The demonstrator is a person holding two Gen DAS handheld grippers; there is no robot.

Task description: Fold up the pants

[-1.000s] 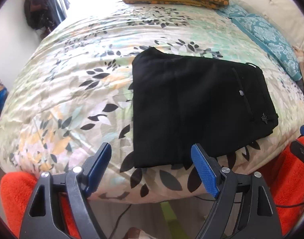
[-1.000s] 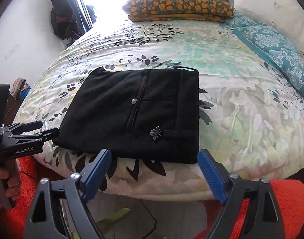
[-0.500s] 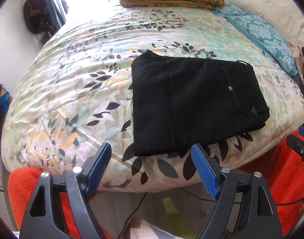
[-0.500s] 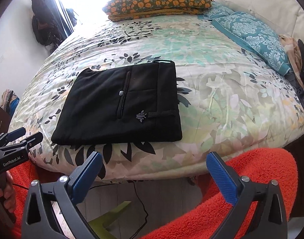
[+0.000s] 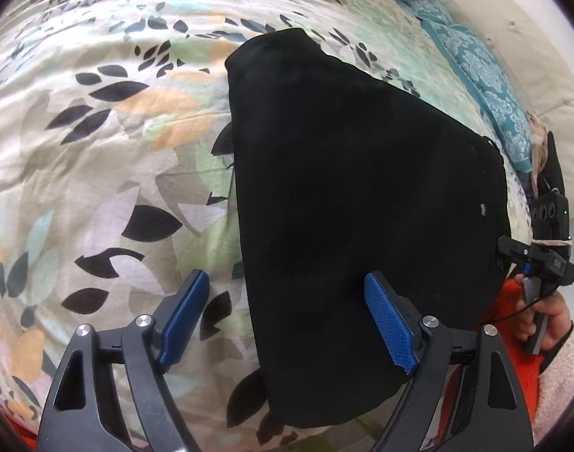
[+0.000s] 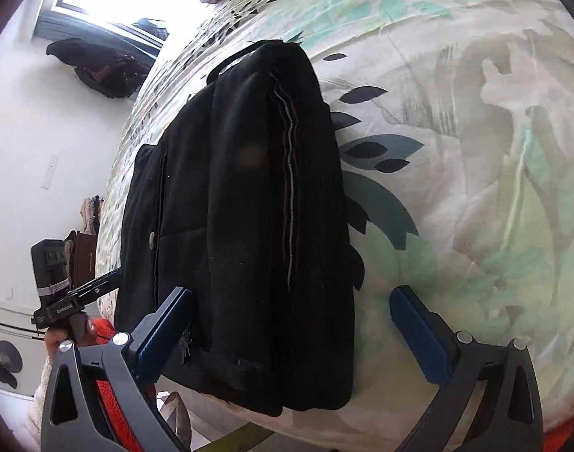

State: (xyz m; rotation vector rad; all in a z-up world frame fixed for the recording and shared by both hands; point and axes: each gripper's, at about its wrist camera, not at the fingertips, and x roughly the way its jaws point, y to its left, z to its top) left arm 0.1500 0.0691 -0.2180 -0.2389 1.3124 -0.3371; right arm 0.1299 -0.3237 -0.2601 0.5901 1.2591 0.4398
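1. Bed (image 5: 98, 150), under a leaf-print cover, fills both views; patterned pillows (image 5: 486, 86) sit along the far side, well apart from the work.
2. Pants (image 5: 362, 196), black, lie on the cover near the bed's front edge, already gathered into a compact stacked packet rather than spread at full length. Judged from that: most of the folding done.
3. Seen from the right wrist, several layers (image 6: 287, 188) stacked on one another, with a pale stitched seam running along the upper layer and a small button (image 6: 151, 239) on the lower panel. Stack looks a little humped and uneven, though fisheye distortion may be exaggerating that.
4. Left gripper (image 5: 287, 327) hovers low over the packet's near left edge, jaws released and wide apart: one blue pad over the bare cover, the other over black cloth. Nothing grasped.
5. Right gripper (image 6: 292, 335) sits at the near right edge of the packet, jaws likewise spread wide, straddling the thick folded end, left pad against or just beside the cloth, right pad over the cover. No grip on the fabric.
6. Remaining, as a judgement: either one last fold across the packet, or only squaring and flattening of the edges; hard to say which from here.
7. Small metal ornament (image 6: 185, 342) on the cloth, beside the right gripper's left pad.
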